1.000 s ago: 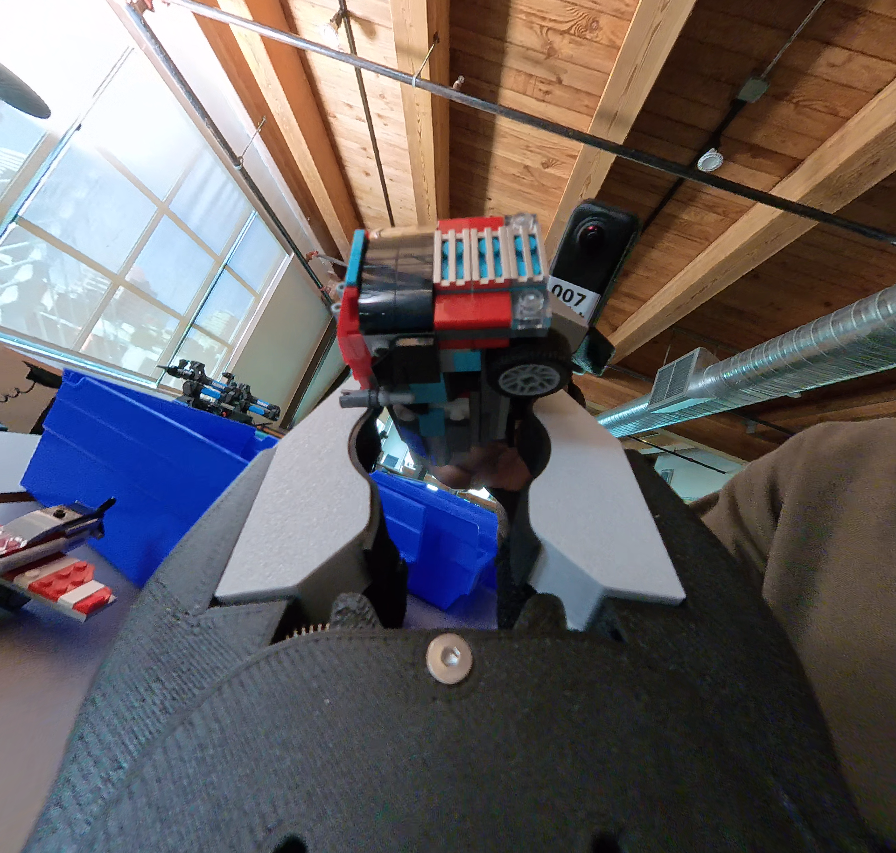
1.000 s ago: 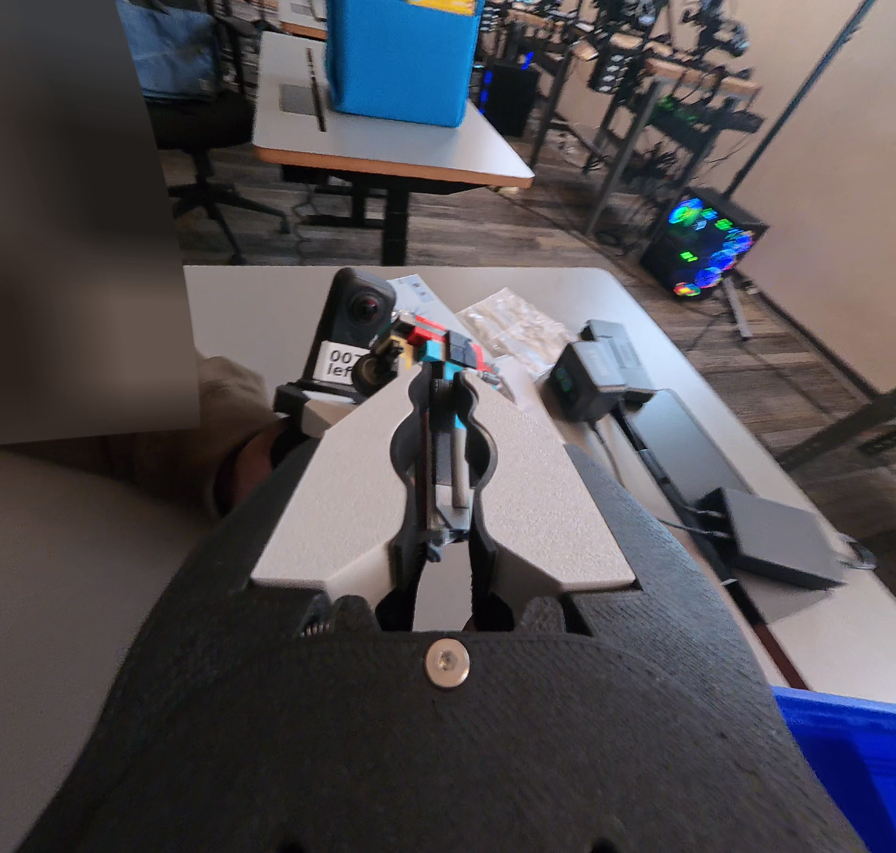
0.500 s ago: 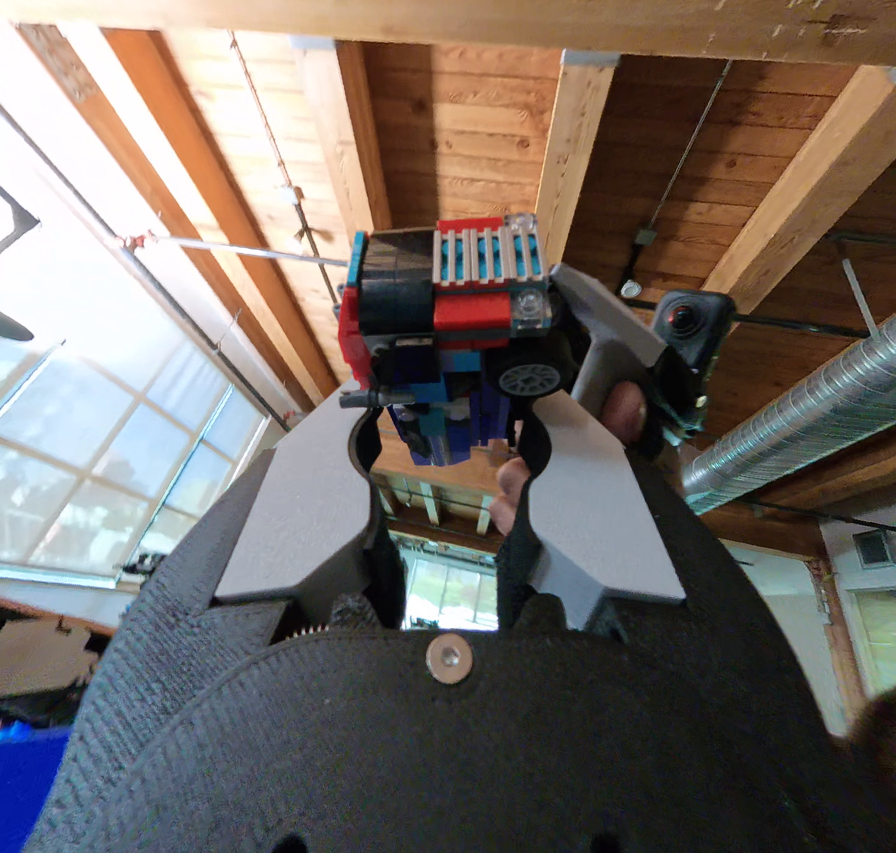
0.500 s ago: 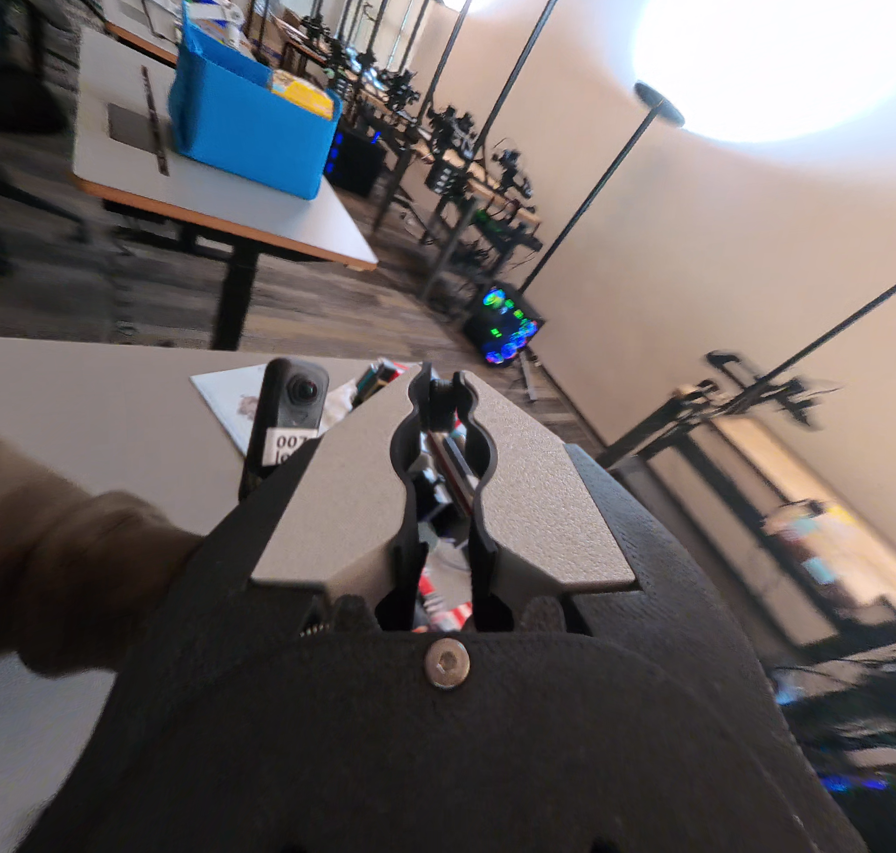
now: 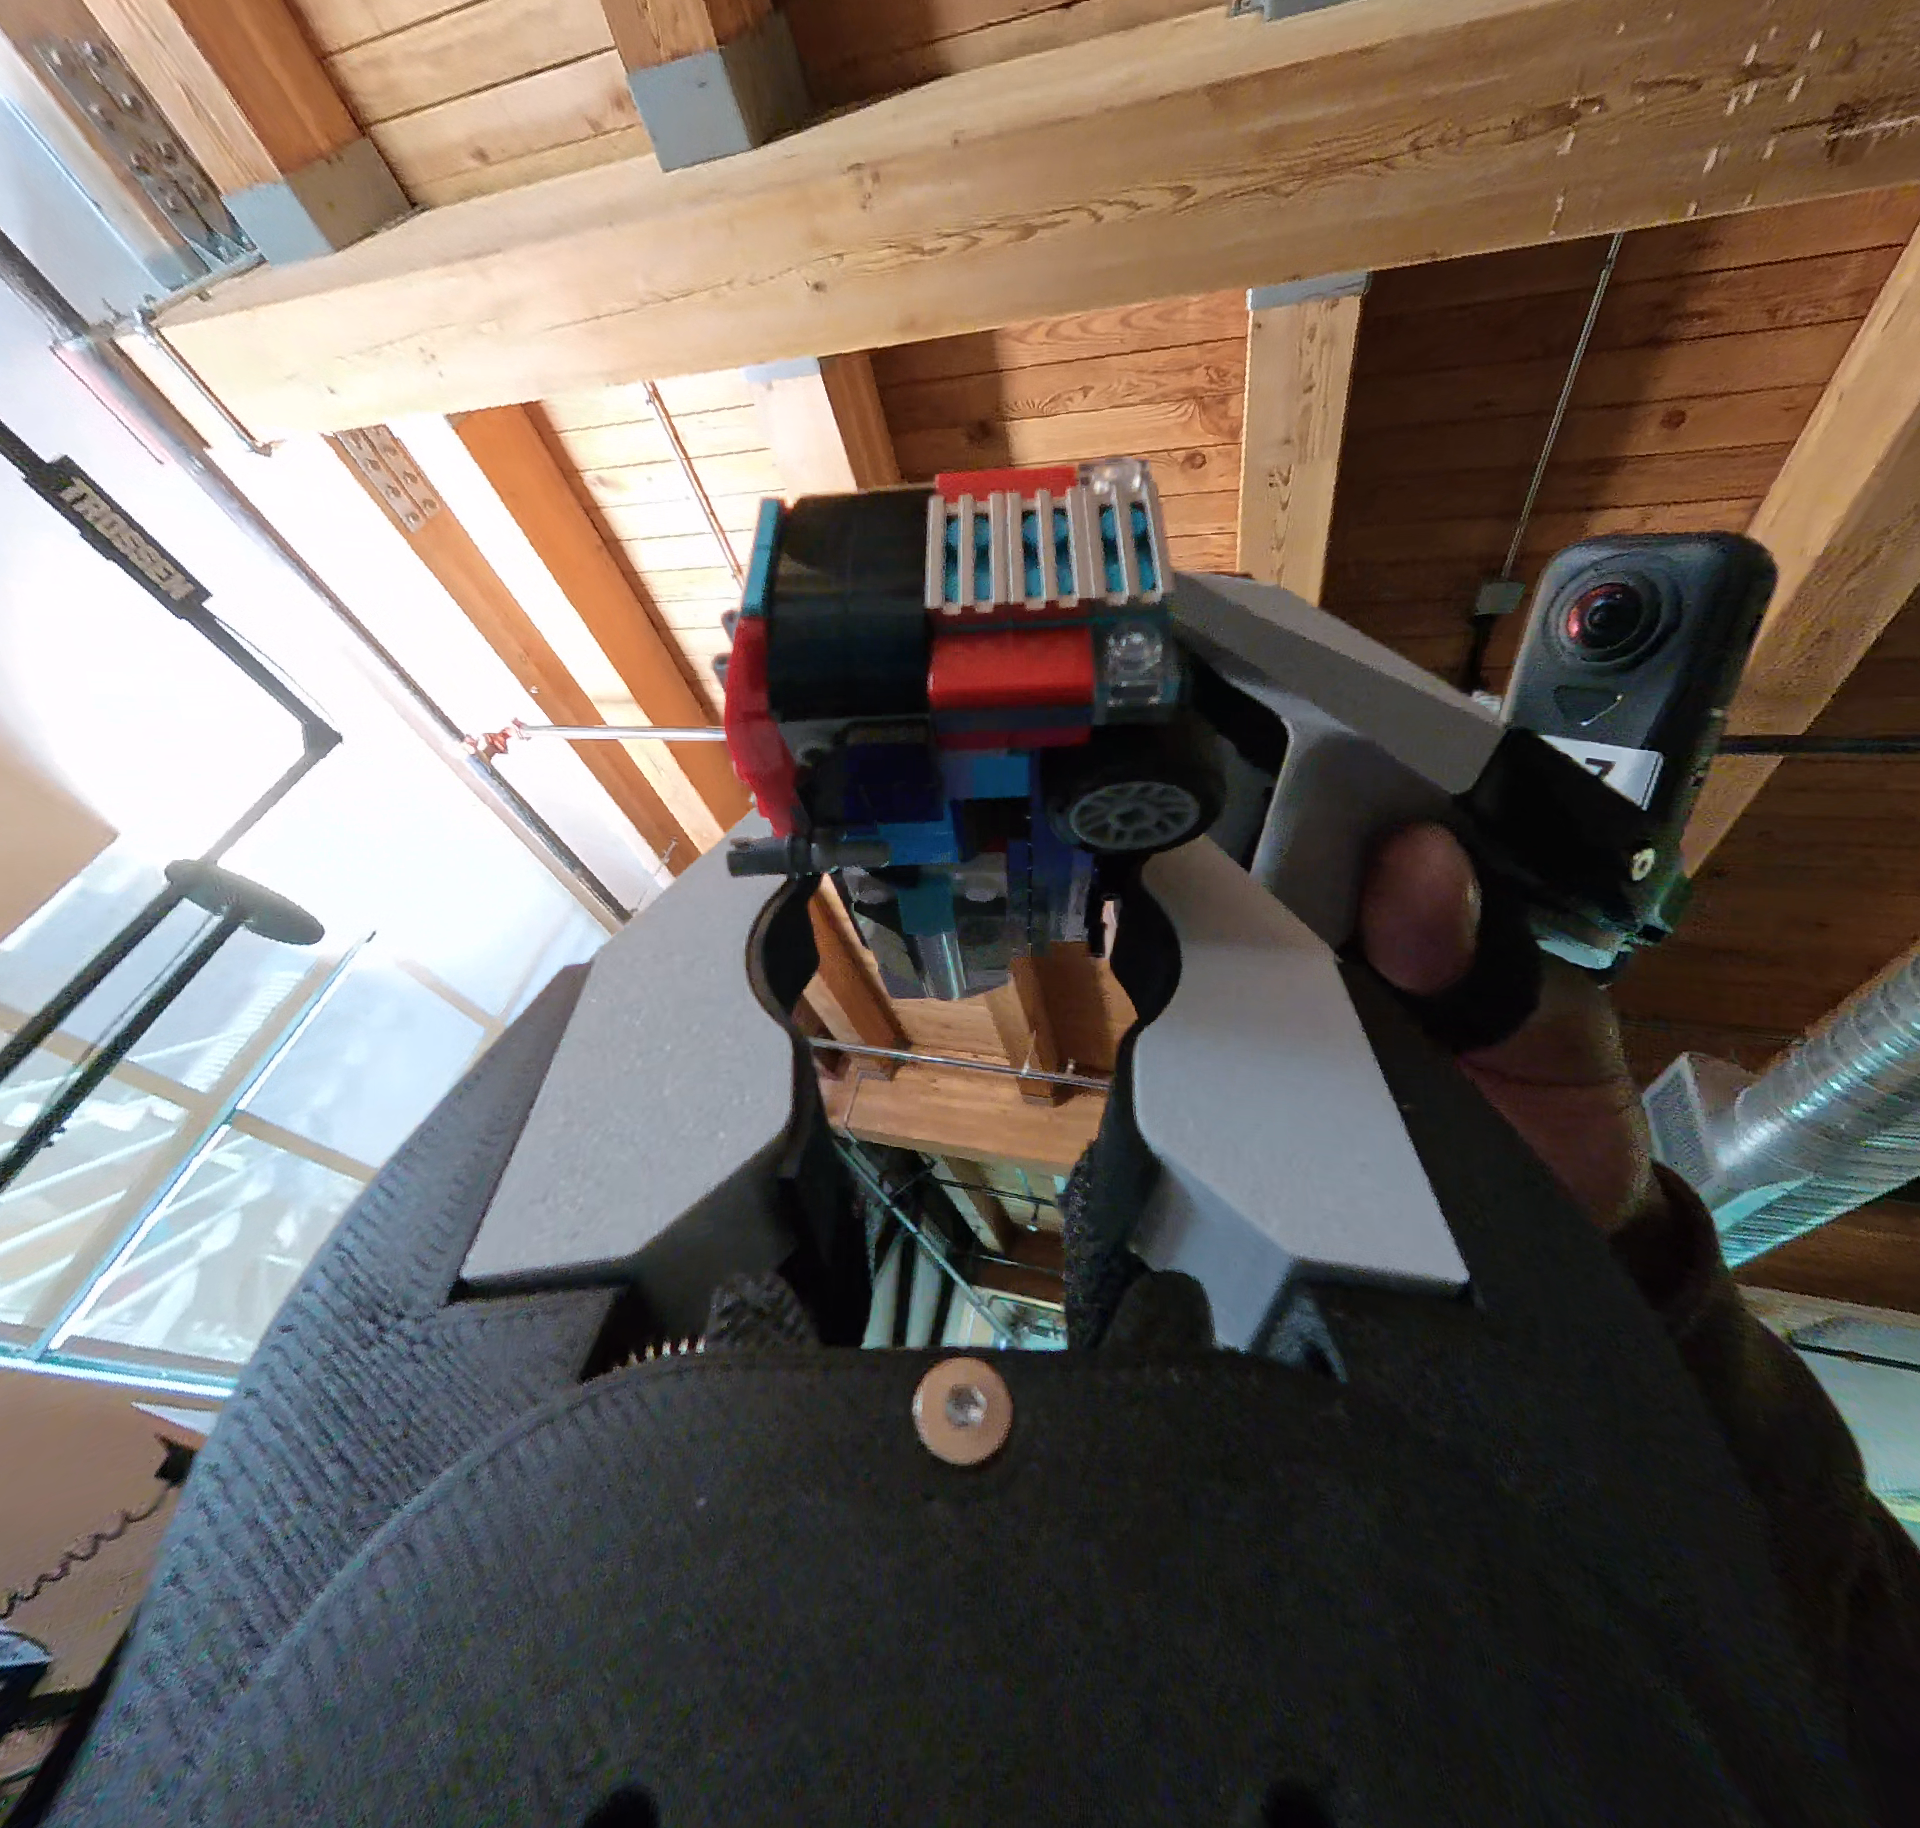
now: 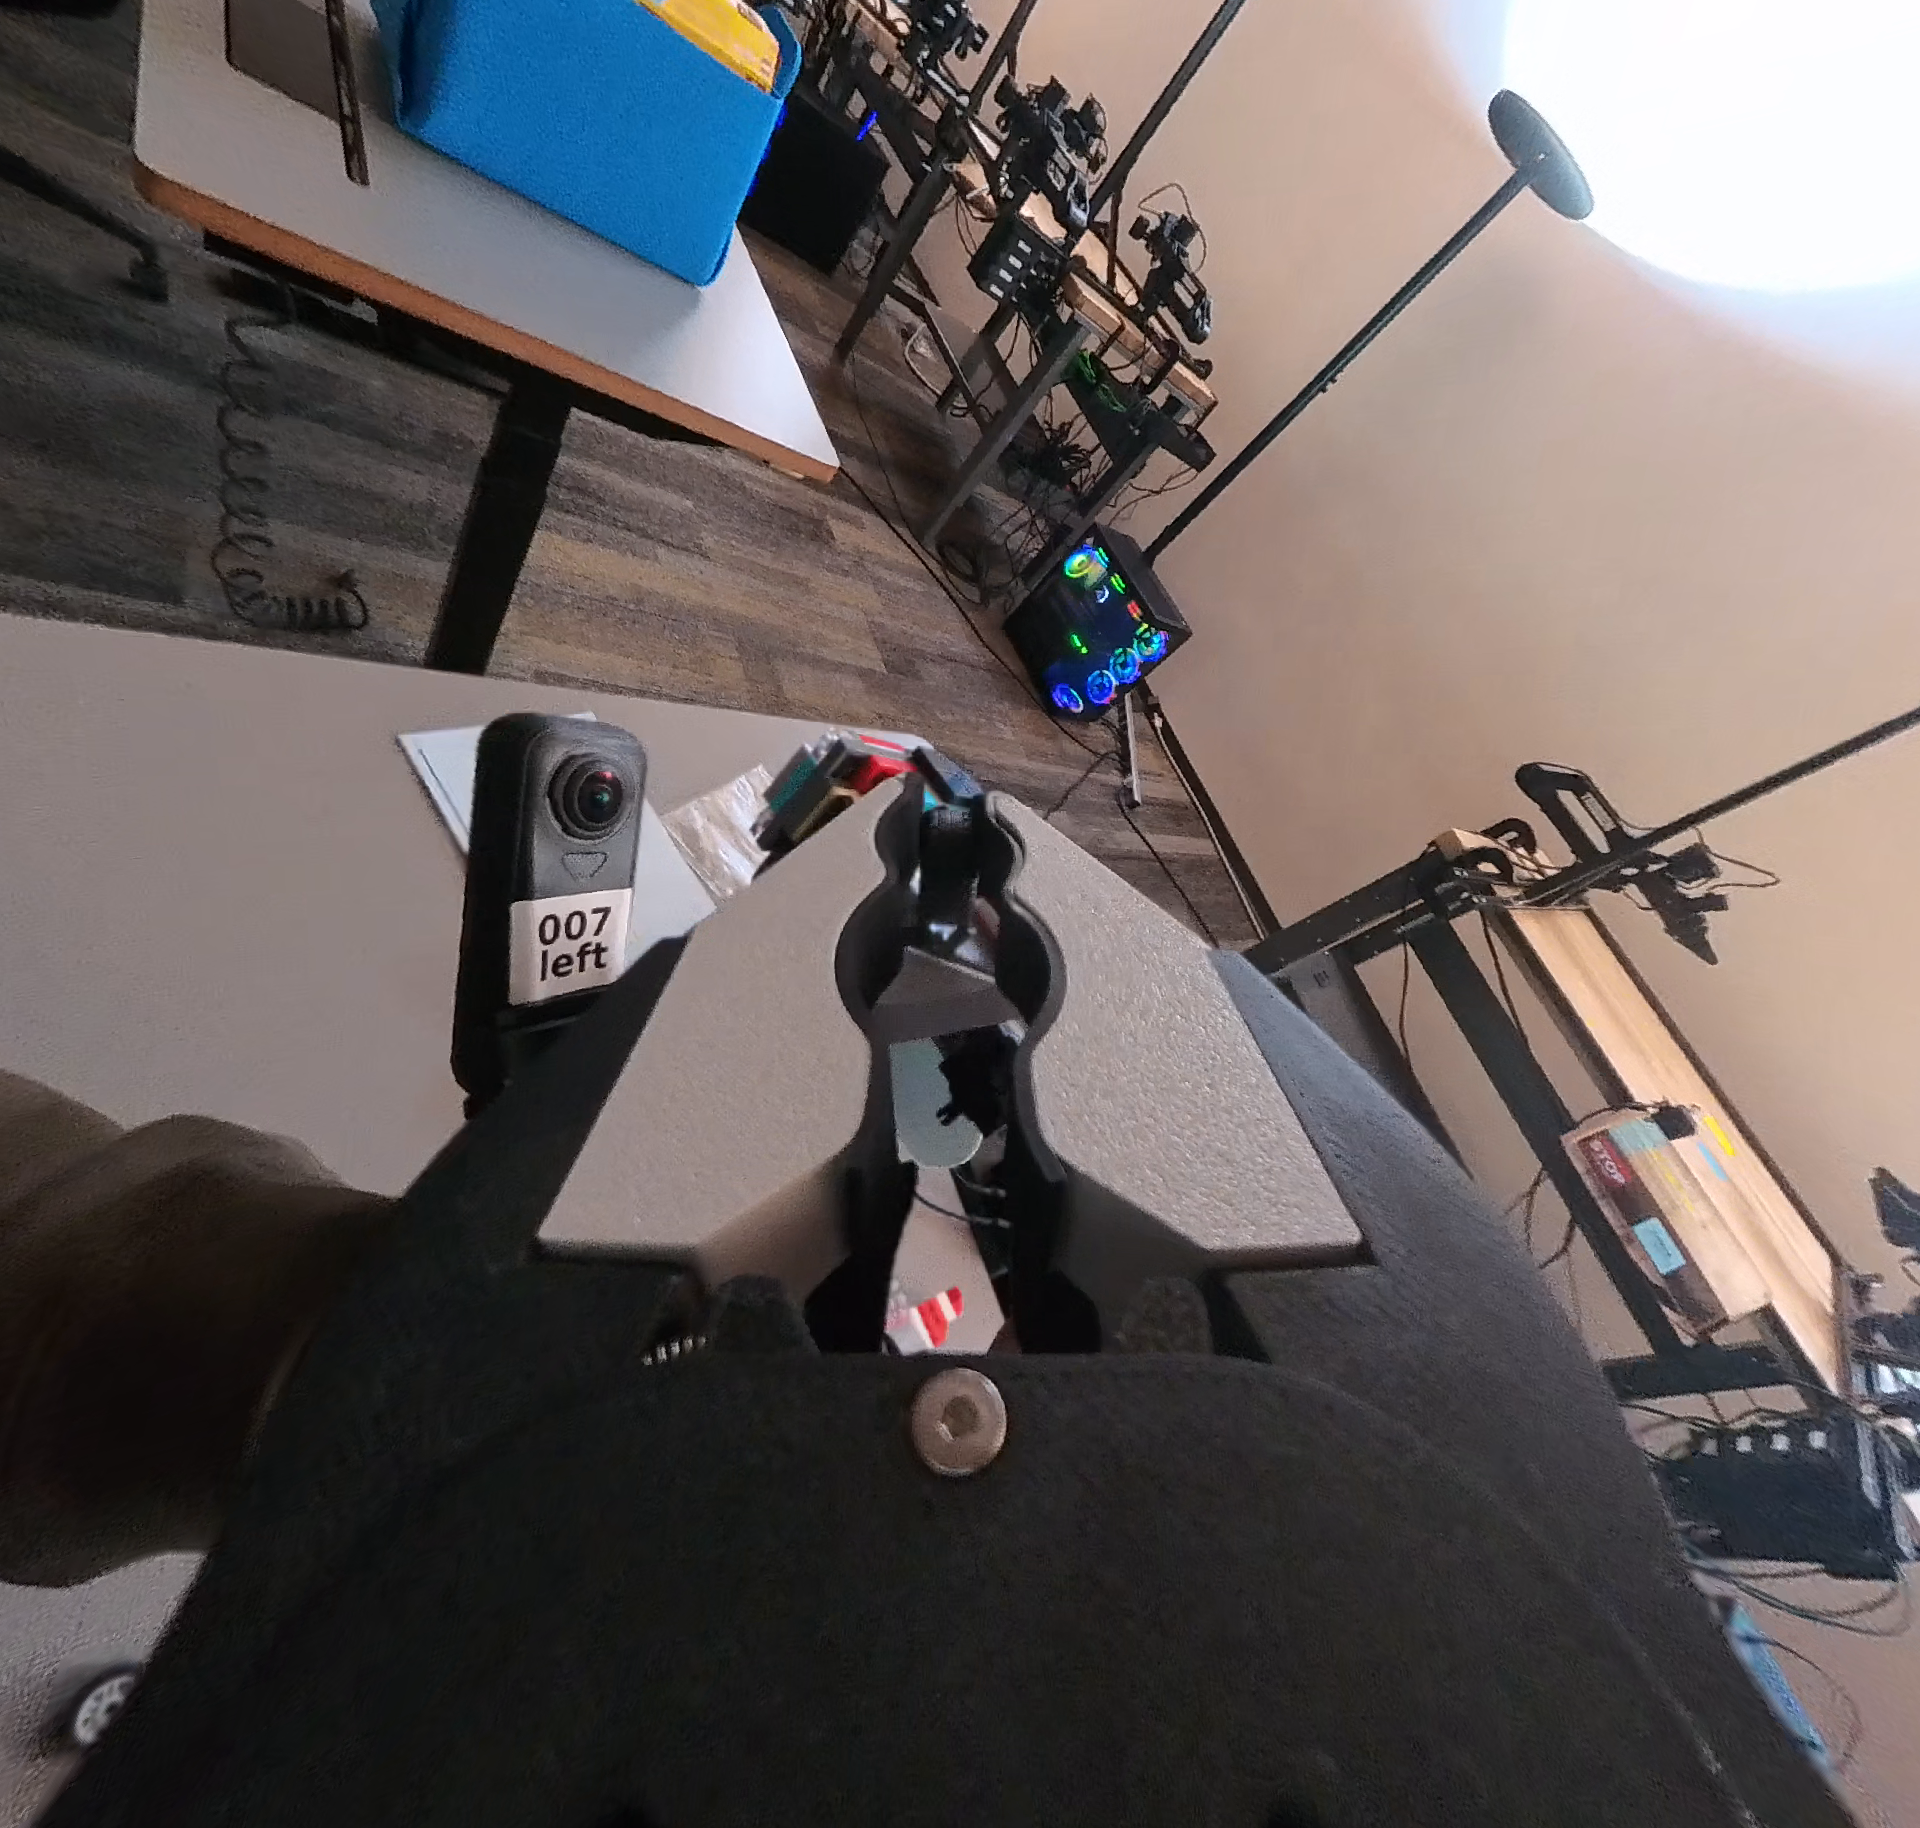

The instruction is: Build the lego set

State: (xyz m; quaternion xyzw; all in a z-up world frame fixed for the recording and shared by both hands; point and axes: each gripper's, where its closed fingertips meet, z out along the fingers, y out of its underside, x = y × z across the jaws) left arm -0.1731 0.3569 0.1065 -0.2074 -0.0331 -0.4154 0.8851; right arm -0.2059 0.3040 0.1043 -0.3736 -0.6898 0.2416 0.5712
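Observation:
A toy truck built of red, blue and black bricks, with a grey grille and a grey-hubbed wheel, is held up toward the ceiling. My left gripper is shut on its underside, one pad on each side. The right gripper's fingers come in from the right and meet the truck beside the wheel. In the right wrist view my right gripper is nearly closed on a dark part of the truck. The left gripper's camera stands just to its left.
A hand holds the right gripper. Wooden beams and a metal duct are overhead. Below lies a grey table with a paper and a clear bag. A blue bin stands on a farther table.
Both grippers have tilted upward together with the truck, so the views swung from the tables toward ceiling and wall. Both grasps stay the same.

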